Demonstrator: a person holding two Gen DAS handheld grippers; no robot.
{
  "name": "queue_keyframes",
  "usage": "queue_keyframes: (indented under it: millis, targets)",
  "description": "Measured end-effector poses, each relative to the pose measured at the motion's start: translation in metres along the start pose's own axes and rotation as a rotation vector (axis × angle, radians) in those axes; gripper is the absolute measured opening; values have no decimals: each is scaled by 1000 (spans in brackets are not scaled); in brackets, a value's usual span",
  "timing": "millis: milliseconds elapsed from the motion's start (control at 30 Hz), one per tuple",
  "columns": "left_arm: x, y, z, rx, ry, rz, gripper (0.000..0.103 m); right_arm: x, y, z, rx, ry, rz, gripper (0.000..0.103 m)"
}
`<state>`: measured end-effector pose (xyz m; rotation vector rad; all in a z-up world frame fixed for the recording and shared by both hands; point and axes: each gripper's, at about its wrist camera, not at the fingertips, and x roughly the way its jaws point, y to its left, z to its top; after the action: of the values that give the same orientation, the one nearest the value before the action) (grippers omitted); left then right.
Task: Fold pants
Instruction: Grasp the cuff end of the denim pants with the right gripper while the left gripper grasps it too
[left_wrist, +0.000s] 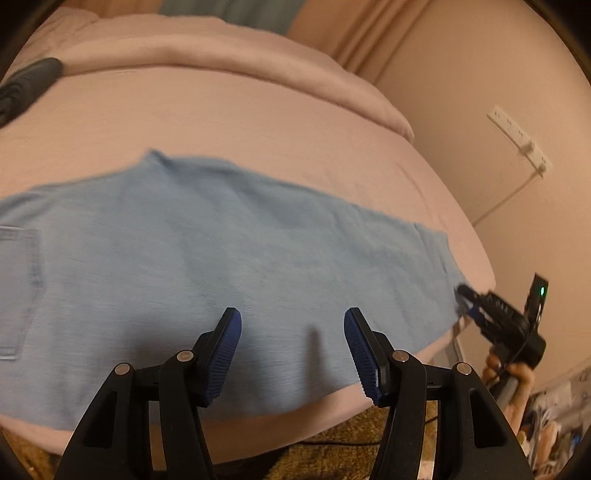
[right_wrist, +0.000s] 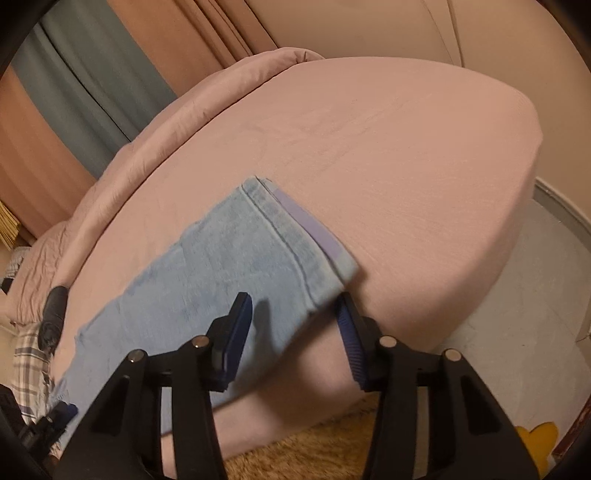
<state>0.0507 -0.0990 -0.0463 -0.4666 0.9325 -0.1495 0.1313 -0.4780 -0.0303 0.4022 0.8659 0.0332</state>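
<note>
Though blurred, unlabelled blue pants (left_wrist: 207, 236).

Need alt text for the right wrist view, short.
Light blue pants lie flat on a pink bed, the hem end nearest the camera. The right tongs stand open at the hem's near corner, not pressing on it. Curtains hang behind the bed.
</note>
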Motion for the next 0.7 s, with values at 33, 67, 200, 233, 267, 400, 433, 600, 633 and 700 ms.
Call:
queue_keyframes:
  millis: [33,67,200,233,267,400,433,600,633,700]
  targets:
    - [10,1,-1,-8,27,7,59,4,0,4,1,-1,7,49]
    - [20,3,-3,-20,51,28,58,6,1,5,6,-1,8,49]
    - [27,-6,-9,24,31,74,59,14,2,15,13,-25,-6,24]
    - [29,-8,-12,30,31,77,59,16,1,17,19,-31,-19,21]
    - [28,-10,-13,41,30,78,59,18,2,20,38,-26,-11,16]
    - [16,-2,-14,18,35,19,59,-9,35,28,-44,-106,23,15]
    - [12,4,-11,-24,41,-17,59,-20,52,28,-100,-129,57,14]
    - [-11,19,7,-157,-5,-150,59,-60,139,-1,-369,-136,244,14]
    - [-14,19,10,-156,-16,-151,59,-60,155,-13,-412,-110,284,14]
    - [-15,17,16,-148,-34,-132,68,-51,178,-37,-466,-41,364,15]
